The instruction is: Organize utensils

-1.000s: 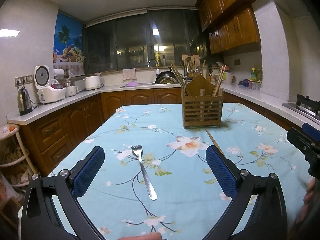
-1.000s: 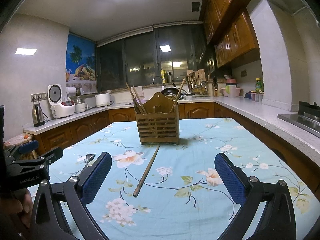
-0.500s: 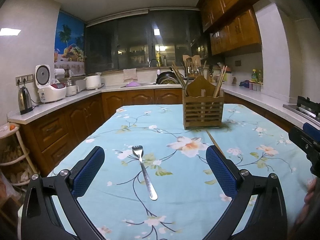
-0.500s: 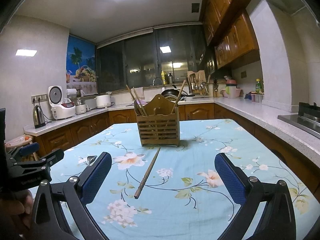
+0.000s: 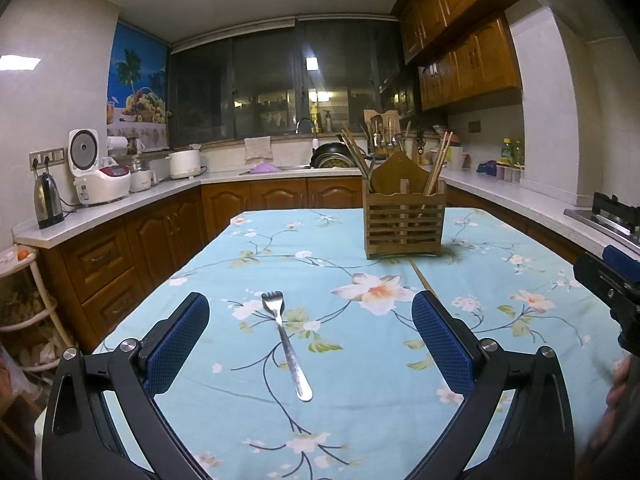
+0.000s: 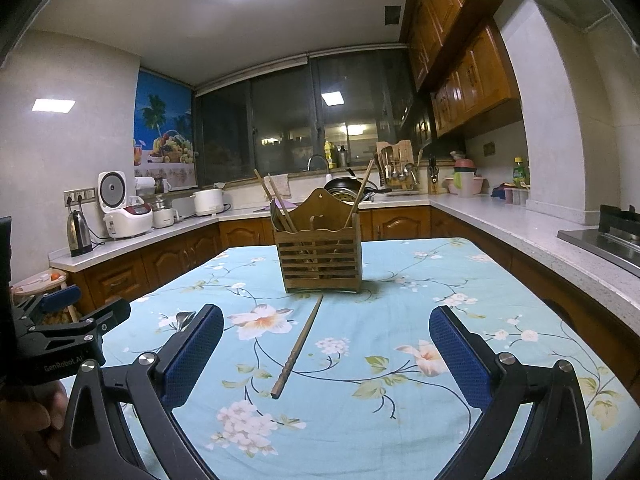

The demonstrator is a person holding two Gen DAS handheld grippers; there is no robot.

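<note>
Before the slatted wooden utensil caddy: brown wooden chopstick, silver metal fork half hidden rightward; left gripper and right gripper gape wide, empty.

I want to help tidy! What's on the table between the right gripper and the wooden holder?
In the right wrist view, one wooden chopstick lies on the flowered tablecloth, between the right gripper and the wooden utensil holder.

Floral-clothed table: fork, chopstick, wooden holder.
</note>
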